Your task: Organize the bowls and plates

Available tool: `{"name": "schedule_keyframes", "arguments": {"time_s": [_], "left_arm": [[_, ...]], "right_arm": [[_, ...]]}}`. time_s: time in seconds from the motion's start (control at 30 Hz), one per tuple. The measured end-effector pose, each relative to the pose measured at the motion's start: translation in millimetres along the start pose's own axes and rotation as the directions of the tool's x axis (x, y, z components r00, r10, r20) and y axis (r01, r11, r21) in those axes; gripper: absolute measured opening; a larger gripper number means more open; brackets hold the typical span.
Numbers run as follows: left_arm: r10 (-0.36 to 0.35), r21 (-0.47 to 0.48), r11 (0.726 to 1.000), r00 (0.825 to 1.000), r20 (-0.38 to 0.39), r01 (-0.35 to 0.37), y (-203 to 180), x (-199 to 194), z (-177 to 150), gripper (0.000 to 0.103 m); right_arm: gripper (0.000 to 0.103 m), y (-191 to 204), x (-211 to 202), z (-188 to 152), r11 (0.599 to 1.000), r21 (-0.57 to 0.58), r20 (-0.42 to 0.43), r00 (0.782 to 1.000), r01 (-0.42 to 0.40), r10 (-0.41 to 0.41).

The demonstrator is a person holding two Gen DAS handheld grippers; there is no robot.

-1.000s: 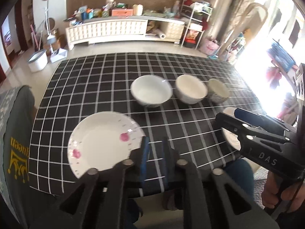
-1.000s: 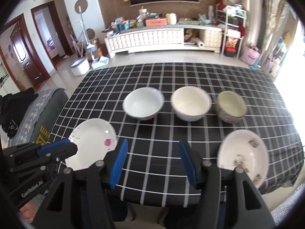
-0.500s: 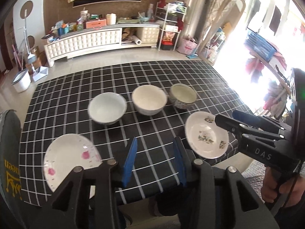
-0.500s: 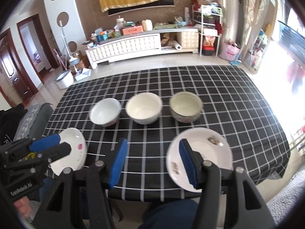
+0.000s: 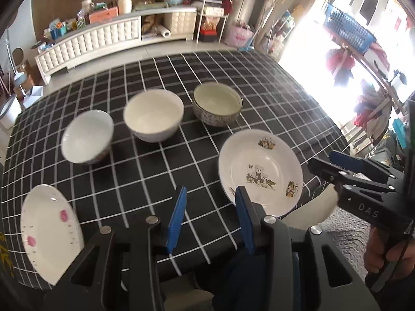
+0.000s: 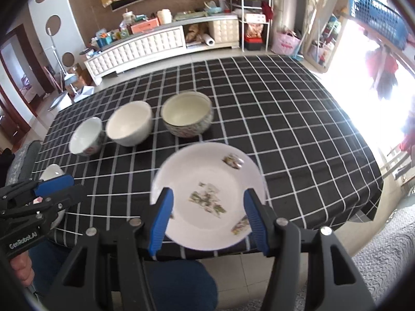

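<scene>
While both grippers hang over the near edge of the bench, nothing is grasped. Left gripper: fingers just been spreading, released, only checked cloth btwn them. Right gripper: fingers released, apart, framing the bear plate below; contact w/ plate can't tell. Landmark = bear plate, lying at near edge. Just behind it: patterned bowl; white bowl & small bowl in a row further left. Pink-spot plate well left, near edge.
</scene>
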State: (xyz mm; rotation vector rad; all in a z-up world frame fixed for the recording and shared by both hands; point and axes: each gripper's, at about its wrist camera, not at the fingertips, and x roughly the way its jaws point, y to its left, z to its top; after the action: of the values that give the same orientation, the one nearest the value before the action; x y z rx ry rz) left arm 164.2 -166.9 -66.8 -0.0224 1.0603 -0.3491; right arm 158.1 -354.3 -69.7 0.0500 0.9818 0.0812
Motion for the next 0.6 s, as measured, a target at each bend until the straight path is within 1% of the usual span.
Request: {"name": "schedule_keyframes", "arguments": {"time_s": [0.17,0.23,0.4,0.6], "left_arm": [[-0.015,-0.003,1.0,0.999,-0.051,0.015,-7.8,33.6,6.3,0.036],[-0.014,0.003,1.0,0.998,-0.067,0.015,-10.2,45.4,8.4,0.031],[-0.017,0.008,1.0,0.994,-0.111,0.018,-13.2,72.7,11.5,0.024],[-0.029,-0.008,1.0,0.986,-0.167,0.028,-9.9,109.2,10.9,0.024]], "right_arm": [[0.061,-24.3,15.6,2.1,1.0,0.019,-0.019,1.0,0.024,-0.023],[0.061,-33.8,24.8,1.5,0.999,0.023,-0.032,0.999,0.034,-0.034],[0.061,-55.3,47.8,-0.8,0.998,0.042,-0.079,0.996,0.041,-0.037],[0.06,-71.3,72.0,-5.1,0.998,0.052,-0.108,0.993,0.045,-0.039]]}}
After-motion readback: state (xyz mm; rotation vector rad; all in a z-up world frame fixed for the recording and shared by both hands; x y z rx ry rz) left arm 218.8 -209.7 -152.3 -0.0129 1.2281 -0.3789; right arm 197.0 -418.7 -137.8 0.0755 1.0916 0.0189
